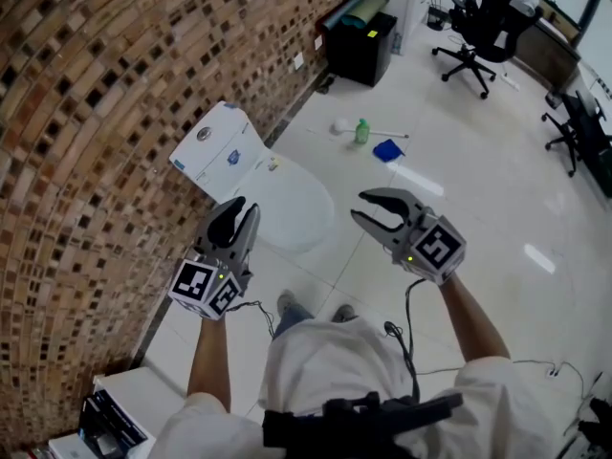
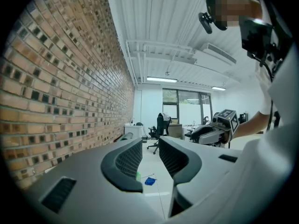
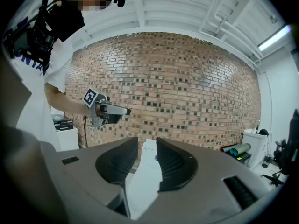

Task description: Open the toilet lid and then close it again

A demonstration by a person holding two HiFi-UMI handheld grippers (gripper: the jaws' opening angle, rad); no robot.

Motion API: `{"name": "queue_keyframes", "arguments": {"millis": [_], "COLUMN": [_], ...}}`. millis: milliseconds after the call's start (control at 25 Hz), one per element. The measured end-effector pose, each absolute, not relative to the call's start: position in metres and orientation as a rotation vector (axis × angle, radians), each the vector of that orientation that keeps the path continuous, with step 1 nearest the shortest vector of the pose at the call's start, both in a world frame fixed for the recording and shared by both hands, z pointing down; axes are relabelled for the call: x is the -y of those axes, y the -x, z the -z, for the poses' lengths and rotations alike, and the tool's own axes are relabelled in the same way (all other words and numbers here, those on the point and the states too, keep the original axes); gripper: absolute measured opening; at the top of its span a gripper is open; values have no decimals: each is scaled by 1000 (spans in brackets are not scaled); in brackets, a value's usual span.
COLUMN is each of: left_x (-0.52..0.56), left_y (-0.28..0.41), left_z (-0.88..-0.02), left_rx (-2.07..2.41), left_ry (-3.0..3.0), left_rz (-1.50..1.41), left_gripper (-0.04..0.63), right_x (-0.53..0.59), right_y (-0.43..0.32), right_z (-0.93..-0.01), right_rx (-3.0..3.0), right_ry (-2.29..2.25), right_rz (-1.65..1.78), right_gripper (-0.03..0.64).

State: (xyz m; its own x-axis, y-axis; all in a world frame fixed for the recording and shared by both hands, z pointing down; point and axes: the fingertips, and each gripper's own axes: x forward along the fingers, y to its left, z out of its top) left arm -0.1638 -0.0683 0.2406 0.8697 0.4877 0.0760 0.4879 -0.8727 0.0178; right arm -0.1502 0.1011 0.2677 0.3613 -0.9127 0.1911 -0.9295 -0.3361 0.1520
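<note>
The toilet point(image 1: 273, 185) stands on the white floor point(image 1: 459, 180) along its edge with the brick wall point(image 1: 96, 113), tank backed against the bricks, and the toilet lid point(image 1: 292, 207) is down. The person stands facing it with both tools raised. The left gripper point(image 1: 235, 216) hovers above the lid's near rim, fingers a narrow gap apart, nothing between them. The right gripper point(image 1: 360, 207) hangs off to the lid's right over bare floor, its fingers equally narrow and empty. A green bottle point(image 1: 361, 131) and a blue cloth point(image 1: 387, 149) lie further out on the floor.
</note>
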Motion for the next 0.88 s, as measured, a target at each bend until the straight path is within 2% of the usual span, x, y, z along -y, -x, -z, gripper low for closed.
{"name": "queue_keyframes", "arguments": {"millis": [320,640,880], "left_x": [70,93,91], "left_y": [117,30,2], "left_z": [-267,-292,-294], "left_rx": [645,387,206], "left_ry": [3106,3164,3208], "left_rz": [158,116,99], "left_gripper": [107,107,107], "right_x": [-105,-65,-39], "right_y": [89,-11,-61], "right_z": [-307,-309,-319], "right_rx": [1734,1924,2097], "right_ry": [-2266,-1995,-1750], "right_rz": [-240,-223,-228], "right_gripper": [127,127,127]}}
